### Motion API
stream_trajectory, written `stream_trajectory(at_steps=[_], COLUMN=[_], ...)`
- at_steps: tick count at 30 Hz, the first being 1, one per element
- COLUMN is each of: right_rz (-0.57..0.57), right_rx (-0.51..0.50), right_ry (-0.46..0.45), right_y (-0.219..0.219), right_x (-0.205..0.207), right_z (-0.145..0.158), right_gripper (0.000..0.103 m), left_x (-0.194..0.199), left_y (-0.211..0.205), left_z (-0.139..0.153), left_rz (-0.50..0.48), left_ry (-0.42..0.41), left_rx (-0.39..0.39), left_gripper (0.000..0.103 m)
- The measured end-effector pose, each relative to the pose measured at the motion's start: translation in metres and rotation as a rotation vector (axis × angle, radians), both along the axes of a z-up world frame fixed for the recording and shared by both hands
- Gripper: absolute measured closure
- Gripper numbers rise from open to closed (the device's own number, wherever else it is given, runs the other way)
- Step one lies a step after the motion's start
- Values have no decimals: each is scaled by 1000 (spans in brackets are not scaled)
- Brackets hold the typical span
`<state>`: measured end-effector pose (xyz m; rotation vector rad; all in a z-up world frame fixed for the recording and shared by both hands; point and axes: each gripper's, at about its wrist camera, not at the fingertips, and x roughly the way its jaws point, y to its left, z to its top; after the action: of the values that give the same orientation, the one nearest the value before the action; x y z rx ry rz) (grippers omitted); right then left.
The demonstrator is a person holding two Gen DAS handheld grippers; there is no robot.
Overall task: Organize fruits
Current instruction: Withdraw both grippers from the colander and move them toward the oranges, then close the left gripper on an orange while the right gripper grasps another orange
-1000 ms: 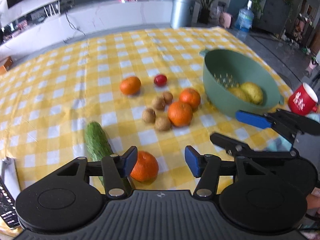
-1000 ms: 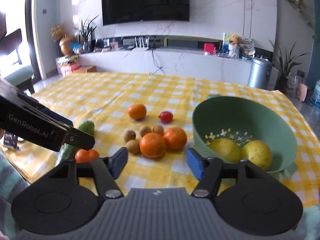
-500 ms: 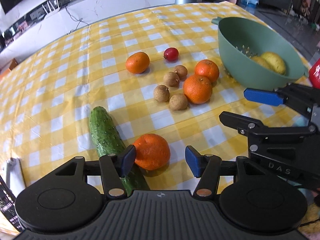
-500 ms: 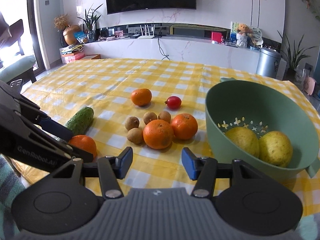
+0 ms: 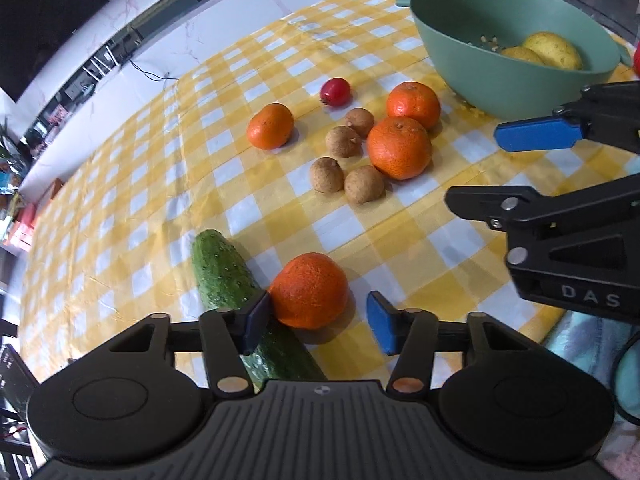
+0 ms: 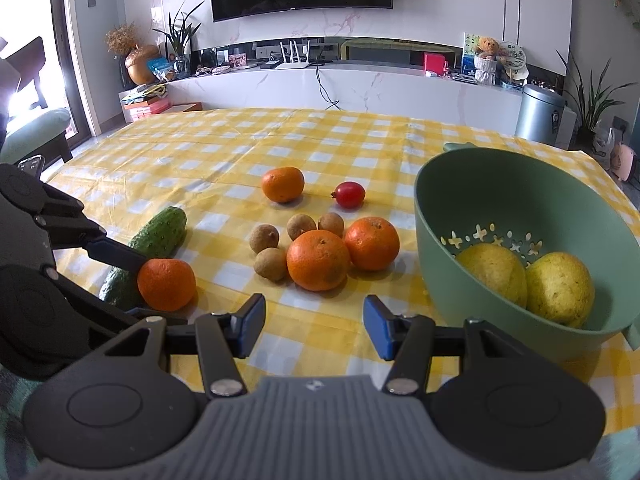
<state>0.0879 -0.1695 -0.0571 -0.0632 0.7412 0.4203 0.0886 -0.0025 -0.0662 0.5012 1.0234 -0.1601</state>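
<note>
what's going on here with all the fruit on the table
A person is sorting fruit with a handheld gripper in each hand. The left gripper is closing around the nearest orange, which lies against a cucumber; one pad is at the orange, the other not yet touching. The right gripper hangs open over the checked tablecloth, holding nothing. Two yellow fruits already lie in the green colander. Three more oranges, four small brown fruits and a small red one wait on the cloth.
</note>
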Motion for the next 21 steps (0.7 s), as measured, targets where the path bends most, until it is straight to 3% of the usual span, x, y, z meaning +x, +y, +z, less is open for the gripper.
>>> stream_trajectory(at_steps=[1, 9, 13, 17, 21], right_rz=[1, 3, 7, -3, -33], right_rx=[-1, -12, -8, 2, 28], right_ry=[-1, -1, -4, -2, 17], right_y=[0, 2, 3, 5, 4], right_x=[0, 0, 1, 4, 12], right_z=[0, -1, -2, -2, -4], right_gripper=[51, 51, 51, 51, 53], left_x=[0, 8, 12, 20, 25], left_y=[1, 15, 27, 42, 44], left_z=[0, 5, 14, 15, 6], left_rz=[10, 76, 141, 195, 214], left_ry=[-12, -47, -77, -49, -38], left_rx=[7, -103, -240, -421, -458], left_gripper=[55, 57, 58, 58, 58])
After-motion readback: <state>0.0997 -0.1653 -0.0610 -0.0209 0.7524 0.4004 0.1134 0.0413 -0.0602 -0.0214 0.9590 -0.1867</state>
